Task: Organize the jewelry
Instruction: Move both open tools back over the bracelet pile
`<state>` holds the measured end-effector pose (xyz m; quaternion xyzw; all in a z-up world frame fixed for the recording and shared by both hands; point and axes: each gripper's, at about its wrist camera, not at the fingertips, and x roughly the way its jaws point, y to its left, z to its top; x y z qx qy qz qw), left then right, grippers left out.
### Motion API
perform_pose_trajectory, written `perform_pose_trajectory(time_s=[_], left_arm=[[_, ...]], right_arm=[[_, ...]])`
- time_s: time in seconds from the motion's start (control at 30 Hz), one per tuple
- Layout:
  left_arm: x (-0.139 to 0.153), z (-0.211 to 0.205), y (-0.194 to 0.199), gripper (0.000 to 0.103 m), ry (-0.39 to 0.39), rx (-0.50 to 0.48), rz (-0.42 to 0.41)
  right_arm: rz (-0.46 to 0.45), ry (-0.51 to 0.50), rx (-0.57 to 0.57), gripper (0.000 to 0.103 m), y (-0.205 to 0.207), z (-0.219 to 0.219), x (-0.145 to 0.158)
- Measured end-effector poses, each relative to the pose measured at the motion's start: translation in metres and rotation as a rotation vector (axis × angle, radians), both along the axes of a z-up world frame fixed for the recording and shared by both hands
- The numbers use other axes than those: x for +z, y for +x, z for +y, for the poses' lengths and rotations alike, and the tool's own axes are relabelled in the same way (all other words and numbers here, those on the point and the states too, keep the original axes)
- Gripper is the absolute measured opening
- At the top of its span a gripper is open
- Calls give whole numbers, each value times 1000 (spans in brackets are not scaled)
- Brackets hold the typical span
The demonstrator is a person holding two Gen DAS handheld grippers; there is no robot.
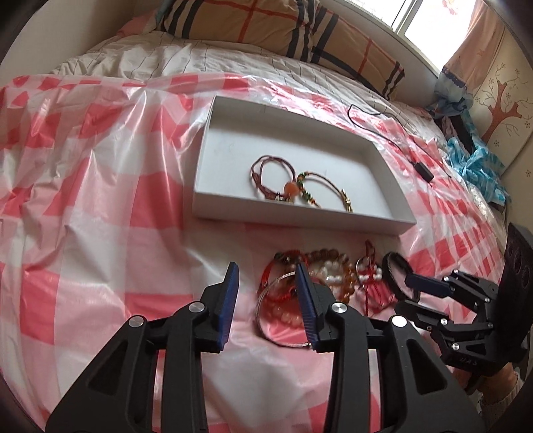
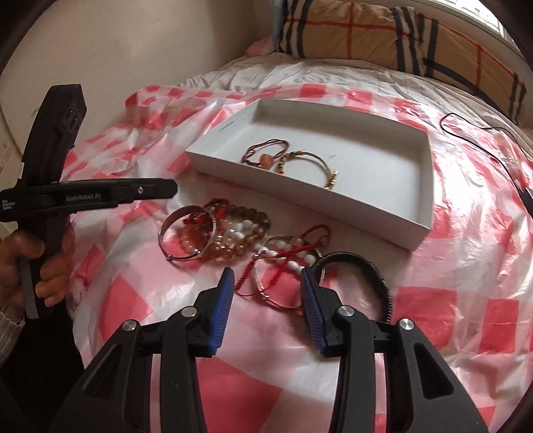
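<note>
A white shallow box [image 1: 336, 143] [image 2: 376, 206] lies on the bed and holds two cord bracelets [image 1: 273, 176] [image 2: 266, 150]. In front of it lies a pile of jewelry: a silver bangle [image 2: 173, 226] [image 1: 266, 293], amber and white bead bracelets [image 2: 240, 233] [image 1: 333, 269], red cords [image 2: 286, 256] and a black toothed hairband [image 2: 376, 269] [image 1: 393, 266]. My left gripper [image 1: 266, 276] is open and empty, with the bangle beside its right finger. My right gripper [image 2: 266, 276] is open and empty over the red cords and white beads.
A red-and-white checked plastic sheet [image 1: 83, 200] [image 2: 466, 283] covers the bed. A plaid pillow [image 1: 273, 23] [image 2: 383, 30] lies at the far end. A black cable with an adapter [image 1: 423, 170] [image 2: 479, 133] lies right of the box.
</note>
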<state>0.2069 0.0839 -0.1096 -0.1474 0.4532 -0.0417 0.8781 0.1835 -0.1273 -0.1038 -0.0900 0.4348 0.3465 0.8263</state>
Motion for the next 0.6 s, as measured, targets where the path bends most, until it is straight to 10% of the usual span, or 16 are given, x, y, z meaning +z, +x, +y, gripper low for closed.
perform_pose_trajectory(time_s=[0.6], left_arm=[[-15,-40,-24,36,199,-207,99]], right_arm=[[183,-34,109,45,-9,1,-15]])
